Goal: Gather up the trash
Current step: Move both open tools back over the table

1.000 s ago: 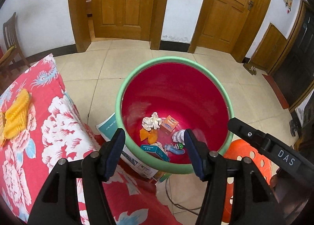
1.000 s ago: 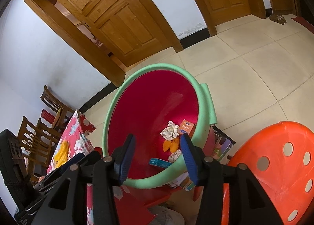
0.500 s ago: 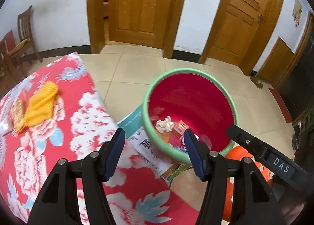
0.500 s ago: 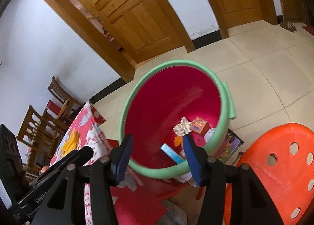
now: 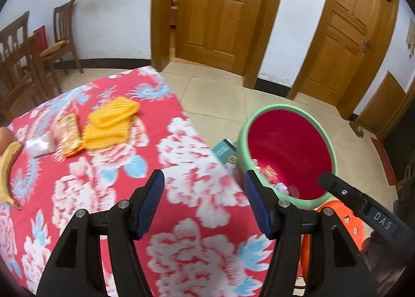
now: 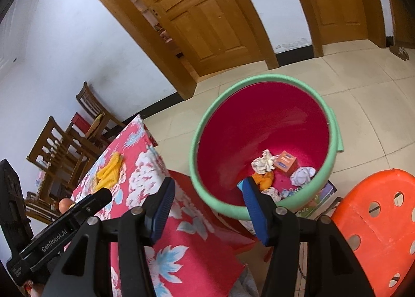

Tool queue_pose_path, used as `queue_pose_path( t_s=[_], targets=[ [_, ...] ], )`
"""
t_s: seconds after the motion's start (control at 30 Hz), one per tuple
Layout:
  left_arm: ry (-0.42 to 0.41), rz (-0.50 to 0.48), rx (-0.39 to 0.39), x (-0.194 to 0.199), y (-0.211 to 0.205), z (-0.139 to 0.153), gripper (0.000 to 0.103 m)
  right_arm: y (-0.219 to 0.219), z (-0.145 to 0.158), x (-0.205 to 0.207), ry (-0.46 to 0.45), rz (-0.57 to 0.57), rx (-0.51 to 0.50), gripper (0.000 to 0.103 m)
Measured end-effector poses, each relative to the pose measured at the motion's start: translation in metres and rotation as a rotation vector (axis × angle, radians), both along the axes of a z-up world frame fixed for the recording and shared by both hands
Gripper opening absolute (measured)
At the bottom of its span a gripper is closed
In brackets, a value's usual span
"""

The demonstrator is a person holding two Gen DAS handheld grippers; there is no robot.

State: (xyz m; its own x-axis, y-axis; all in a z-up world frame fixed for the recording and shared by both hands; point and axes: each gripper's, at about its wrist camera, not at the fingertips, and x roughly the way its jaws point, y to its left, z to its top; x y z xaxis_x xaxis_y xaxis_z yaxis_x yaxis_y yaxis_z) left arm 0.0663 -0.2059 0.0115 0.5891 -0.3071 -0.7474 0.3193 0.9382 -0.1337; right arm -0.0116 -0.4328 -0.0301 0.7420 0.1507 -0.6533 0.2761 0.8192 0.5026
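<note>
A red bin with a green rim [image 6: 259,79] stands on the floor beside the table. Inside lie crumpled paper [image 6: 263,162], a small orange box [image 6: 285,160], orange peel [image 6: 264,180] and a white tissue [image 6: 302,175]. My right gripper [image 6: 207,190] hangs open before the bin's near rim, nothing between its fingers. My left gripper [image 5: 203,180] is open and empty above the red floral tablecloth [image 5: 181,157]. On the cloth, to its far left, lie a snack packet [image 5: 68,133], a white wrapper [image 5: 40,145] and a banana [image 5: 7,164]. The bin [image 5: 275,108] sits at the right.
A folded yellow cloth [image 5: 111,123] lies by the packet. An orange plastic stool [image 6: 376,219] stands right of the bin. Printed booklets [image 5: 224,151] lie under the bin's edge. Wooden chairs [image 6: 59,146] stand beyond the table, closed wooden doors [image 5: 215,11] behind.
My left gripper swung left from over the bin to over the table, bringing the packet, wrapper and banana into view. The right gripper drew back from the bin and its jaws widened slightly.
</note>
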Motion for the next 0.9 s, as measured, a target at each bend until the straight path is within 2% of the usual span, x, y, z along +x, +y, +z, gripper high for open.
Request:
queue_pose_path(
  t_s=[0.63, 0.9],
  targets=[
    [0.028, 0.274, 0.001, 0.017, 0.133, -0.015, 0.064, 0.069, 0.007, 0.023, 0.007, 0.160, -0.024, 0.060],
    [0.047, 0.401, -0.062, 0.047, 0.190, -0.019, 0.064, 0.095, 0.008, 0.043, 0.025, 0.208, -0.038, 0.060]
  ],
)
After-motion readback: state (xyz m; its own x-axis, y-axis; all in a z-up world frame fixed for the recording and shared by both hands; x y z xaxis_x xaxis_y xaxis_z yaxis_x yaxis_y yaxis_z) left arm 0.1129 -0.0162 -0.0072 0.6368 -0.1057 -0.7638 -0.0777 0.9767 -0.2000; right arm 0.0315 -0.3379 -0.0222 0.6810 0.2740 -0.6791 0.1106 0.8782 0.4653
